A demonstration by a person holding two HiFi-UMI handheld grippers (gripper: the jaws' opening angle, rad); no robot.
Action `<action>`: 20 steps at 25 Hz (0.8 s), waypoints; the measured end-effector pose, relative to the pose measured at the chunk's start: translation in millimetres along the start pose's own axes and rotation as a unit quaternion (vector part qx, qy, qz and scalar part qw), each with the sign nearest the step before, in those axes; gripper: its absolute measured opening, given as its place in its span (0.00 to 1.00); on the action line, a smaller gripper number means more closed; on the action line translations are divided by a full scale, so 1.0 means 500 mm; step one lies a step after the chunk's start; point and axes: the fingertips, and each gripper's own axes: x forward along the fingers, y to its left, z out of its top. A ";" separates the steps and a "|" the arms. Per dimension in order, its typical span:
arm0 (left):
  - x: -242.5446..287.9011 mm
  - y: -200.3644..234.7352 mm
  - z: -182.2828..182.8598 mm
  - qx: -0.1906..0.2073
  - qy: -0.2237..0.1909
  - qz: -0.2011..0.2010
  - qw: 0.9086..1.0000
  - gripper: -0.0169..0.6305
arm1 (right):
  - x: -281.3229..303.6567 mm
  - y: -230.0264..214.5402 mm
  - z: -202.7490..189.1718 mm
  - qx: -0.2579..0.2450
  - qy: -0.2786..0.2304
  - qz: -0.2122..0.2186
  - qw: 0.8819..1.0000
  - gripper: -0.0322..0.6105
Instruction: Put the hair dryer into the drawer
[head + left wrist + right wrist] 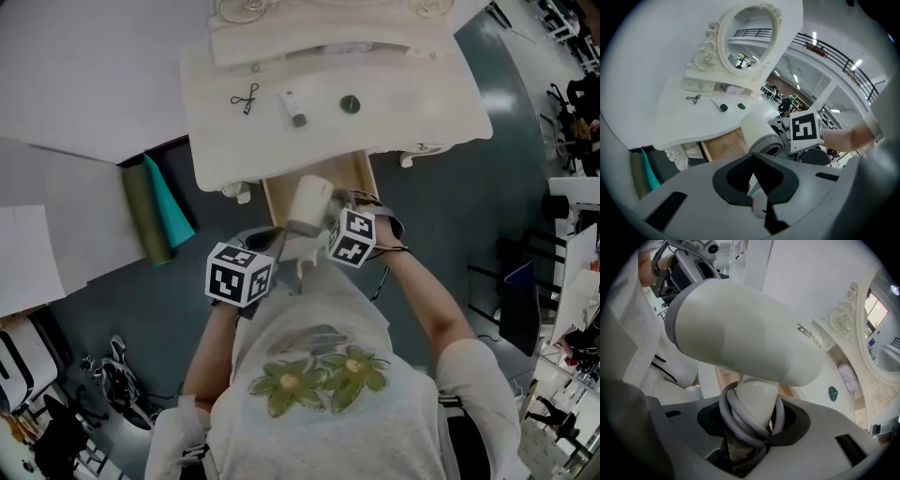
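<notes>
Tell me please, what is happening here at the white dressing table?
A person holds a gripper in each hand. The right gripper is shut on the handle of the hair dryer, with the cord wound around it, and holds it over the open drawer of the dressing table. The dryer is not yet in the drawer. The left gripper hovers close beside, jaws together, holding nothing.

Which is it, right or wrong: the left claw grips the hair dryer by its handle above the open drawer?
Wrong claw: the right claw grips the hair dryer by its handle above the open drawer; the right gripper view shows it.
</notes>
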 end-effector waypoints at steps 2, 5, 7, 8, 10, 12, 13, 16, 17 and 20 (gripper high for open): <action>0.004 0.004 -0.001 -0.004 0.000 0.004 1.000 0.04 | 0.016 -0.005 -0.005 -0.012 0.003 0.000 1.000 0.37; 0.007 0.007 0.001 -0.011 -0.001 0.010 1.000 0.04 | 0.033 -0.002 -0.008 -0.026 0.006 0.011 1.000 0.37; 0.009 0.008 0.003 -0.016 -0.003 0.015 1.000 0.04 | 0.042 -0.004 -0.013 -0.037 0.010 0.012 0.999 0.37; 0.012 0.008 0.004 -0.019 -0.004 0.017 1.000 0.04 | 0.048 -0.006 -0.018 -0.043 0.013 0.012 0.999 0.37; 0.016 0.007 0.004 -0.023 -0.005 0.021 1.000 0.04 | 0.059 -0.006 -0.027 -0.051 0.016 0.014 0.998 0.37; 0.020 0.007 0.003 -0.028 -0.005 0.025 0.999 0.04 | 0.068 -0.009 -0.030 -0.056 0.016 0.017 0.998 0.37; 0.022 0.007 0.003 -0.030 -0.006 0.027 0.999 0.04 | 0.073 -0.010 -0.030 -0.057 0.015 0.018 0.998 0.37; 0.028 0.009 0.003 -0.038 -0.007 0.034 0.999 0.04 | 0.093 -0.015 -0.034 -0.060 0.015 0.023 0.998 0.37; 0.030 0.009 0.003 -0.041 -0.008 0.036 0.998 0.04 | 0.099 -0.016 -0.036 -0.062 0.015 0.025 0.998 0.37; 0.036 0.008 0.001 -0.049 -0.009 0.040 0.998 0.04 | 0.116 -0.018 -0.043 -0.070 0.019 0.028 0.997 0.37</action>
